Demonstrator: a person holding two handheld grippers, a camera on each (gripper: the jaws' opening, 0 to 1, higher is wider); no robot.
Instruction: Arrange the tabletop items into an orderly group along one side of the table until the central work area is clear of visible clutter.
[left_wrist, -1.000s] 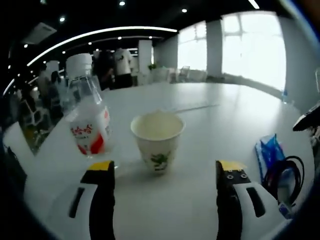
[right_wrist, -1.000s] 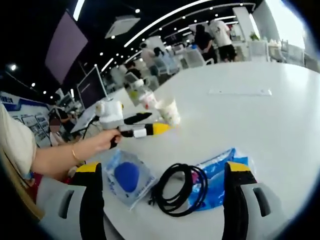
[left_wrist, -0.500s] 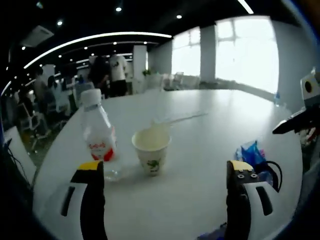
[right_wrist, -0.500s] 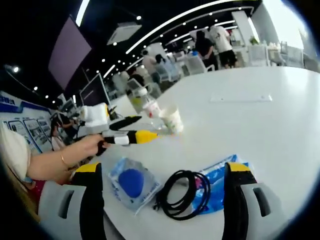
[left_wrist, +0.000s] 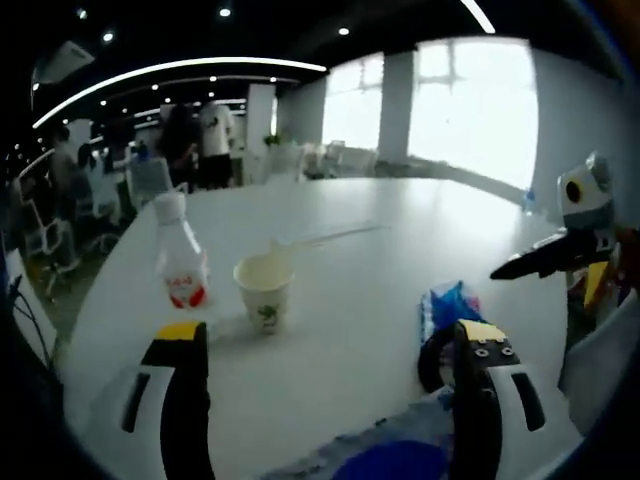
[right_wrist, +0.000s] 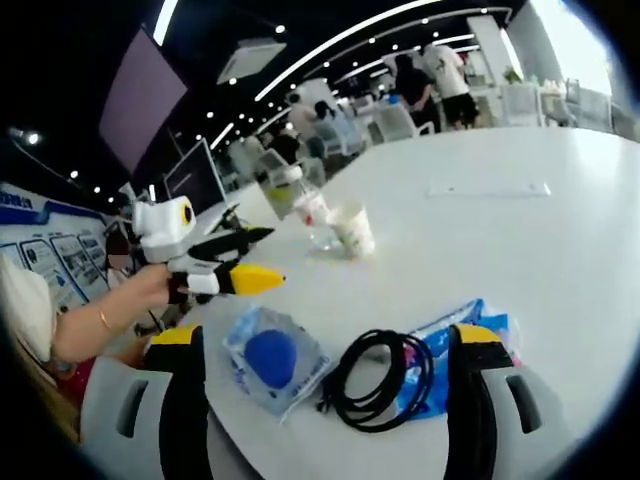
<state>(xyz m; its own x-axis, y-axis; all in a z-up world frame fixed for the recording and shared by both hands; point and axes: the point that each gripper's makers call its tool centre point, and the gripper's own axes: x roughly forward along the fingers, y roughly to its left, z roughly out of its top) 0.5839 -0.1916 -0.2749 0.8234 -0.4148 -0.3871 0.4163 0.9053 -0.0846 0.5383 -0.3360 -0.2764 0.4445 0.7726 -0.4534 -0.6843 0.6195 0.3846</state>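
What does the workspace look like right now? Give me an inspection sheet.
Surface: white table, mostly bare.
Job's things: bottle and paper cup upright, side by side; blue packet, black cable coil lying on a blue wrapper.
Clutter: flat white strip farther out.
Grippers: left gripper open, empty; right gripper open, empty, coil between its jaws.
Cables: the coil only.
Surroundings: office, people standing, windows, monitor.

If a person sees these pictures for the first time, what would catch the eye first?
Probably the coiled black cable lying on a blue packet, right between the open jaws of the right gripper. Beside it lies a clear bag with a blue ball; farther off, a paper cup stands by a bottle.
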